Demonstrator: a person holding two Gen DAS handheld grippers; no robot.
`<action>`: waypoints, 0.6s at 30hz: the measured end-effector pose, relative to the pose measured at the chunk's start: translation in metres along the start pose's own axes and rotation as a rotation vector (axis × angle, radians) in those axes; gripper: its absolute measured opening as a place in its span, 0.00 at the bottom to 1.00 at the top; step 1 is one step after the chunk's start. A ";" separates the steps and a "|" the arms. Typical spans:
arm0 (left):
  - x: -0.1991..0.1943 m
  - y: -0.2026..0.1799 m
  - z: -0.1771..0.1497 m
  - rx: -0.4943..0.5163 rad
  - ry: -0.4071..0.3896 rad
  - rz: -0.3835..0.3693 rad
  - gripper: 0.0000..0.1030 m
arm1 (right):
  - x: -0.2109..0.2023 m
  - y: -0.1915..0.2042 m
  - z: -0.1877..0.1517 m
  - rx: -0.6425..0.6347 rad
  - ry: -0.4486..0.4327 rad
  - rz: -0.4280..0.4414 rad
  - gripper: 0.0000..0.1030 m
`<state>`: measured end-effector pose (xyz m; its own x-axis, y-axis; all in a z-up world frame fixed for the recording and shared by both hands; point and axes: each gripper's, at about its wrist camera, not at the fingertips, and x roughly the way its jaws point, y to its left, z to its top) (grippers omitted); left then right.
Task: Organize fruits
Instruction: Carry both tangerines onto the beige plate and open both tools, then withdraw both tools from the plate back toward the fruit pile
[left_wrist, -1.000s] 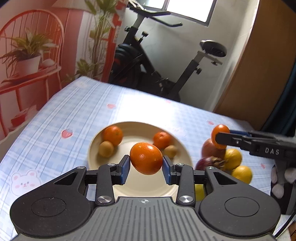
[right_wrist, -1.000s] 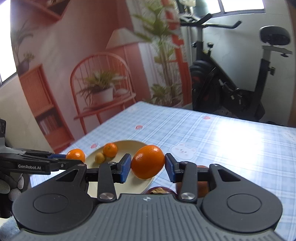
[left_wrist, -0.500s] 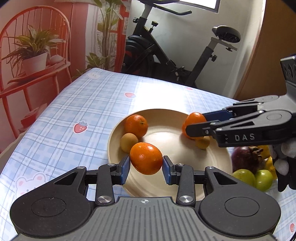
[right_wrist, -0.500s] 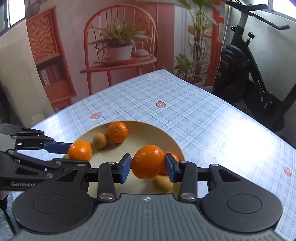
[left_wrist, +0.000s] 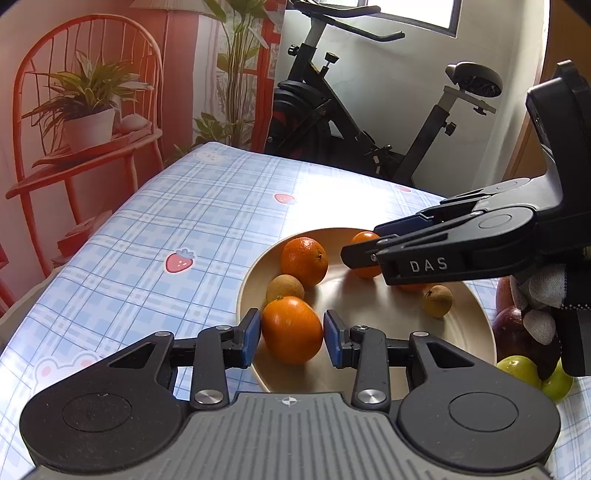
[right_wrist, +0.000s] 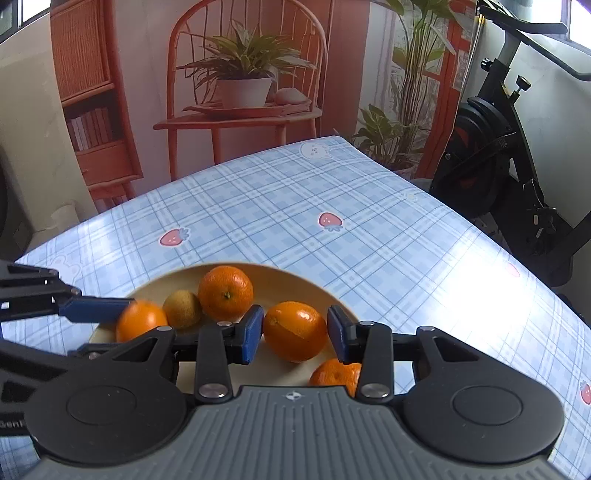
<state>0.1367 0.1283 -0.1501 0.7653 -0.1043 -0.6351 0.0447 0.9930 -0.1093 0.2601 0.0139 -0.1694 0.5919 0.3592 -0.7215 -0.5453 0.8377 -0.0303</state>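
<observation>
Four oranges (left_wrist: 304, 256); two brown fruits (left_wrist: 284, 288); one plate (left_wrist: 369, 306).

Orange tangerines (left_wrist: 304, 255); cream plate (left_wrist: 476, 314); blue plaid tablecloth (left_wrist: 207, 206).

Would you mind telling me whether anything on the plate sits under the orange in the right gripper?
Yes. Below the orange in the right gripper, another orange lies on the plate toward its near right.

A black exercise bike (left_wrist: 354, 122) stands beyond the counter (left_wrist: 207, 206). A window (left_wrist: 417, 14) glows above it. An orange plant mural (right_wrist: 243, 74) lies left of it.
</observation>
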 end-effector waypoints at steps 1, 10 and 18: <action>0.001 0.001 0.001 -0.004 0.000 -0.002 0.39 | 0.000 0.001 0.001 -0.003 0.001 -0.003 0.40; -0.011 0.002 0.004 -0.040 -0.034 -0.008 0.39 | -0.045 -0.011 0.007 0.053 -0.098 0.019 0.40; -0.032 -0.020 0.015 -0.001 -0.089 -0.051 0.39 | -0.124 -0.051 -0.036 0.216 -0.222 -0.016 0.40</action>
<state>0.1210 0.1126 -0.1158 0.8158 -0.1495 -0.5586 0.0845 0.9865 -0.1406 0.1925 -0.0881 -0.1033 0.7277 0.4065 -0.5525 -0.4103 0.9034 0.1243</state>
